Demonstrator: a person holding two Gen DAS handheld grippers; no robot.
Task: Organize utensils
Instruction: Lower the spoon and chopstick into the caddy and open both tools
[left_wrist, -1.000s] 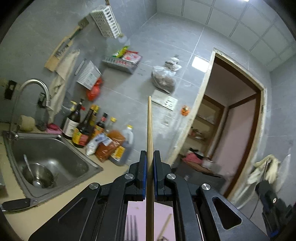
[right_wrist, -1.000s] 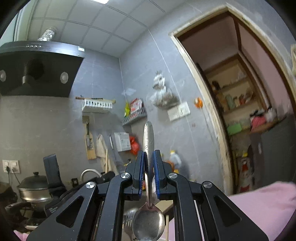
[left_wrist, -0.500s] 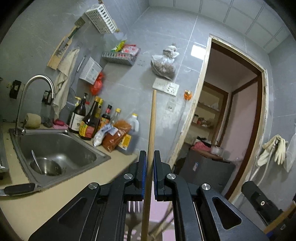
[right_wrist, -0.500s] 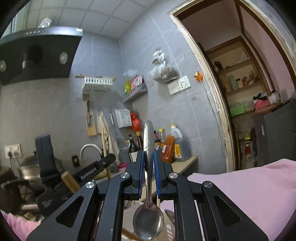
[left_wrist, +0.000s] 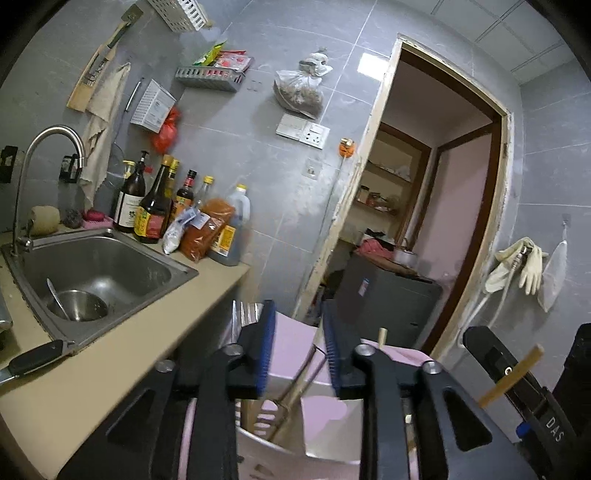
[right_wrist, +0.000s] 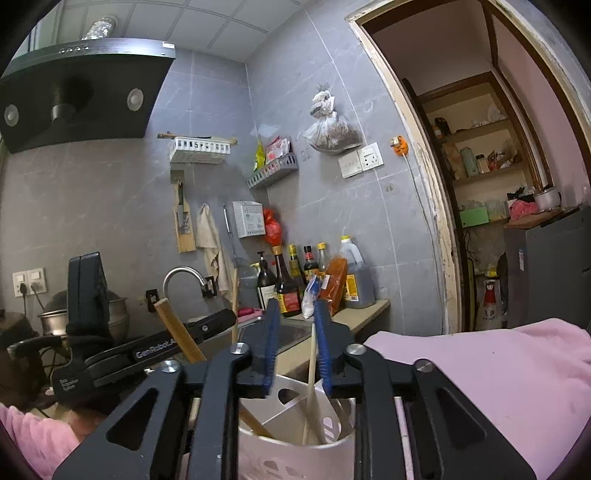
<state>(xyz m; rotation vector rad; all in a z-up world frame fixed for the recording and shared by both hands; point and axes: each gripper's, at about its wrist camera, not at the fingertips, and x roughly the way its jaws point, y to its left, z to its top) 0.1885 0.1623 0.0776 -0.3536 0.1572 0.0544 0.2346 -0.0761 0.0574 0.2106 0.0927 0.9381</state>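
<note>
At the far left, a steel sink (left_wrist: 92, 266) holds a bowl (left_wrist: 79, 304) with a spoon in it. The left gripper (left_wrist: 299, 347) has just been opening; its jaws stand spread with nothing pinched, above a white utensil holder (left_wrist: 273, 443) where wooden chopsticks (left_wrist: 299, 391) lean. The right gripper (right_wrist: 297, 341) has likewise just been opening, its jaws apart over the same utensil holder (right_wrist: 295, 458), a pale chopstick (right_wrist: 312, 384) standing loose between them.

We see a white slotted utensil holder (right_wrist: 295, 454) with pale wooden chopsticks (right_wrist: 311, 373) inside, pink cloth (right_wrist: 480, 373) beside it, blue pads (right_wrist: 272, 332) on each black gripper (right_wrist: 297, 343), a beige surface (left_wrist: 110, 369), and grey wall tiles (right_wrist: 110, 206).
</note>
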